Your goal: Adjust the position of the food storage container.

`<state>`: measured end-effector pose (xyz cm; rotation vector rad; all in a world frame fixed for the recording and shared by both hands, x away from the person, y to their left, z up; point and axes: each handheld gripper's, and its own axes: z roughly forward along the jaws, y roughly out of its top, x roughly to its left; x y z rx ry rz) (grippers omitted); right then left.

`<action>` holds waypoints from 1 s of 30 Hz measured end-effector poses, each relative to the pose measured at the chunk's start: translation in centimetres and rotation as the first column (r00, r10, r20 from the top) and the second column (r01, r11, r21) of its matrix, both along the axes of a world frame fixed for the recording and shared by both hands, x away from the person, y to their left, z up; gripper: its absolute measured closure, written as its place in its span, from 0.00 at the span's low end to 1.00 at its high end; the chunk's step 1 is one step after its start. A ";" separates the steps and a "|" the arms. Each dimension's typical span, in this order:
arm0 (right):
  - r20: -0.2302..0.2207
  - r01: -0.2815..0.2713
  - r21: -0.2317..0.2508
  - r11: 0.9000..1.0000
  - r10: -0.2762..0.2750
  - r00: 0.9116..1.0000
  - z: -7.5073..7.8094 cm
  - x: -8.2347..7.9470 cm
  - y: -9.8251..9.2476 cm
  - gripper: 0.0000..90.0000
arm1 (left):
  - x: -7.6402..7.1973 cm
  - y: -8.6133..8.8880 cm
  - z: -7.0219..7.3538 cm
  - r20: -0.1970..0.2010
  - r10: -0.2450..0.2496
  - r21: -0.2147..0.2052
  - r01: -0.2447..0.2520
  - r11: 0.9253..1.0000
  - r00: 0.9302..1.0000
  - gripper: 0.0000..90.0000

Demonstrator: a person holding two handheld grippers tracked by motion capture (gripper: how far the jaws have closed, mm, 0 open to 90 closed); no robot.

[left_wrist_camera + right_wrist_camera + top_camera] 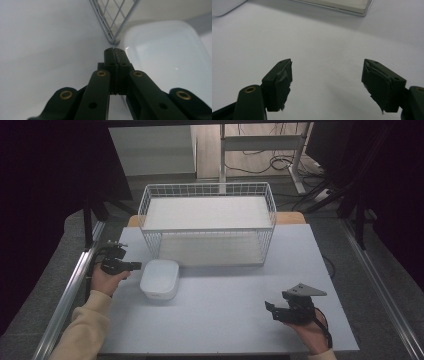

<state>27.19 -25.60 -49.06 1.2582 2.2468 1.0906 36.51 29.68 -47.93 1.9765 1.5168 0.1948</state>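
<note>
Two grippers sit low in the high view: your left gripper [136, 266], jaws pressed together on nothing, tips just beside the white lidded container [159, 279] at centre left; your right gripper [270, 310], lower right, jaws spread wide and empty. No writing is legible anywhere. The white wire basket [207, 222] stands upper centre on the pale grey table [225, 320]. Dark curtains flank the room; cables trail on the floor behind.

In the right gripper view, the white container [224, 6] is cut off by the top left corner. In the left gripper view, the wire basket [112, 17] runs off the top edge, and the left gripper [115, 53] hides part of the container's near rim.
</note>
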 end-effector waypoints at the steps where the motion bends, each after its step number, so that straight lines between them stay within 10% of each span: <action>1: 0.000 0.001 0.000 1.000 -0.001 1.000 0.0 0.0 0.0 0.28 | 0.2 0.0 -0.2 -0.003 0.001 0.003 -0.001 1.000 1.000 1.00; 30: 0.001 0.004 0.001 1.000 -0.004 1.000 0.1 0.0 -0.1 0.28 | 0.4 -2.0 -1.7 -0.034 -0.070 -0.040 0.069 0.997 0.997 1.00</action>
